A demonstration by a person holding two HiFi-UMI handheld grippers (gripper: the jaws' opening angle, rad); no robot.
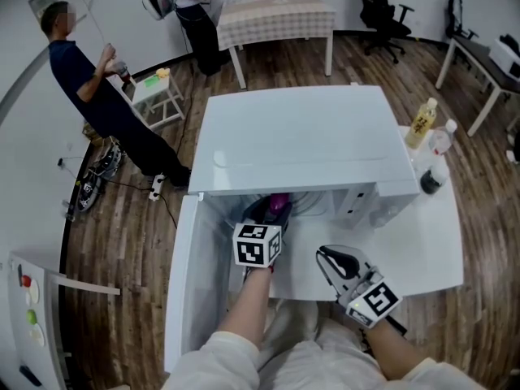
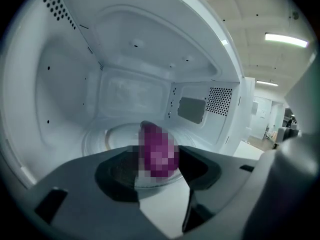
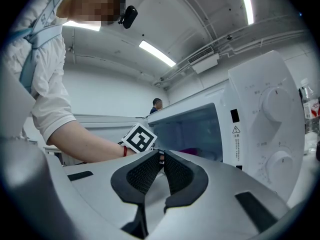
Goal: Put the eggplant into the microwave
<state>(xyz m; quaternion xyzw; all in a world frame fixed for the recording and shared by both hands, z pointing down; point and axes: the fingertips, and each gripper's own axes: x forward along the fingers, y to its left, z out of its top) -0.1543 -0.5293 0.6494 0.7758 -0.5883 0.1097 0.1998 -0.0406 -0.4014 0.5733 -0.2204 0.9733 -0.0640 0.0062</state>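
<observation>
Eggplant (image 2: 159, 151): purple, sat between the two dark pads at the centre of the left gripper view, inside the microwave cavity and over the glass turntable (image 2: 107, 139); whether it touched the glass could not be told.
Left gripper (image 1: 270, 210): reached into the open front of the microwave, jaws clamped on the eggplant, with its marker cube just outside the opening.
Right gripper (image 3: 161, 159): jaws were together with nothing between them; it was held outside the oven, lower right of centre in the head view.
Microwave (image 1: 301, 145): white, filled the middle of the head view; its knobs (image 3: 277, 101) showed at the right of the right gripper view.
Table (image 1: 422, 242): white, carried the microwave.
Bottles (image 1: 422, 123): stood on the table, just right of the microwave.
Person (image 1: 89, 88): stood at the upper left of the head view, well apart from the table.
</observation>
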